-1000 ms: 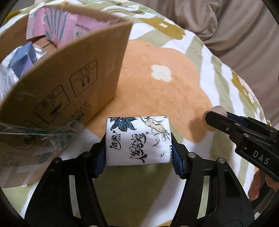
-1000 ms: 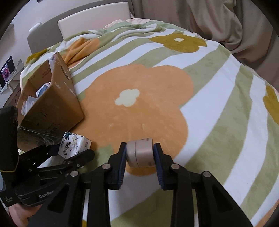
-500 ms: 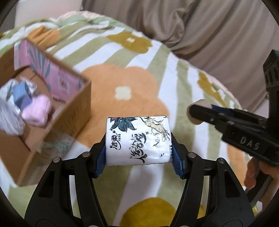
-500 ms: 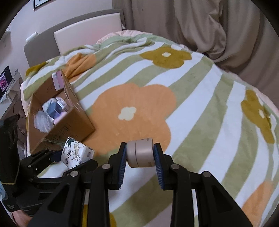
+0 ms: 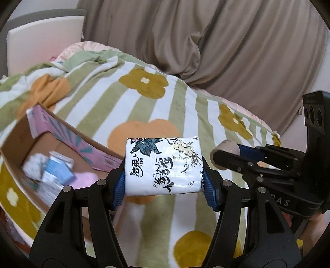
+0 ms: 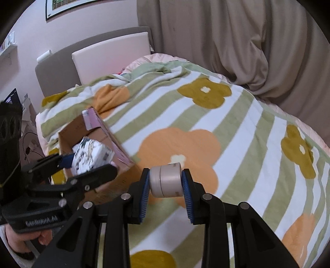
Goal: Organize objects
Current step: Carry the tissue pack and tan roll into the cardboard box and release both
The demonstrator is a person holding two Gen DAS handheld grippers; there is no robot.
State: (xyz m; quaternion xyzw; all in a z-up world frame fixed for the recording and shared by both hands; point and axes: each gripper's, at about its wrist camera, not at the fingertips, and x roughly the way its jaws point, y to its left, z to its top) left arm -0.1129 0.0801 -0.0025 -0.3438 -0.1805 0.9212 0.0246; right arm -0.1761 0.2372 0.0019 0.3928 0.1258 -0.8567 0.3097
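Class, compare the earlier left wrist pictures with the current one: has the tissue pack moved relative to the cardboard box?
Yes. The tissue pack was level with the cardboard box wall; now it is higher, looking down into the box.

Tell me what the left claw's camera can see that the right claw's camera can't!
Only the left wrist view shows inside the cardboard box: a blue packet and something pink. Only the right wrist view shows a framed picture on the wall and the hand holding the left claw. Both show the tissue pack in the left claw, the round jar in the right claw, the flowery blanket and the curtain.
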